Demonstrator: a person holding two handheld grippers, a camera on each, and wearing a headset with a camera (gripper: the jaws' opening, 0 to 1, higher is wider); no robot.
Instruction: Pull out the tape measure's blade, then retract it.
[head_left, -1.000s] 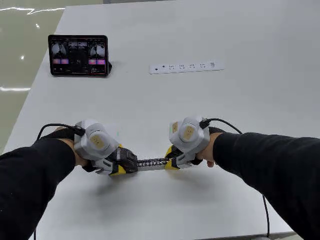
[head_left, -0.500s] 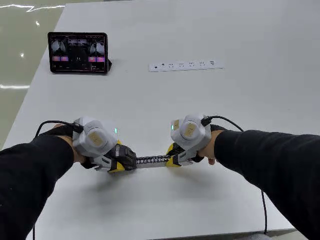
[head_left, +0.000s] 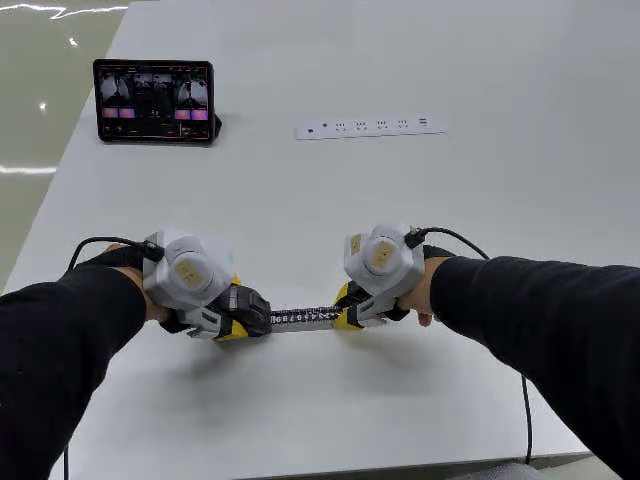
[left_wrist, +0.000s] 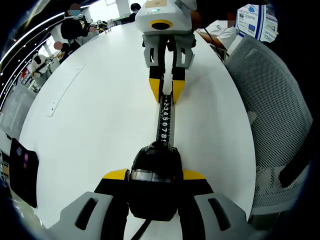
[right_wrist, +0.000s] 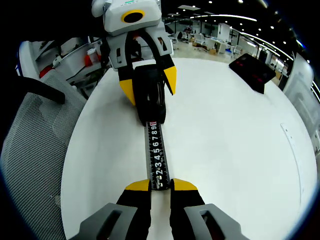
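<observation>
The tape measure case (left_wrist: 154, 185) is black, its blade (right_wrist: 156, 155) white with black numerals, the table (head_left: 400, 200) white.

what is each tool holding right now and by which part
The left tool grips the tape measure by the sides of its black case. The right tool pinches the pulled-out blade at its tip end.

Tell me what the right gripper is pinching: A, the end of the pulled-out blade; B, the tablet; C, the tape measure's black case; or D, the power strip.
A: in the right gripper view, the right gripper has its fingers shut on the end of the blade, while the left gripper holds the black case.
</observation>
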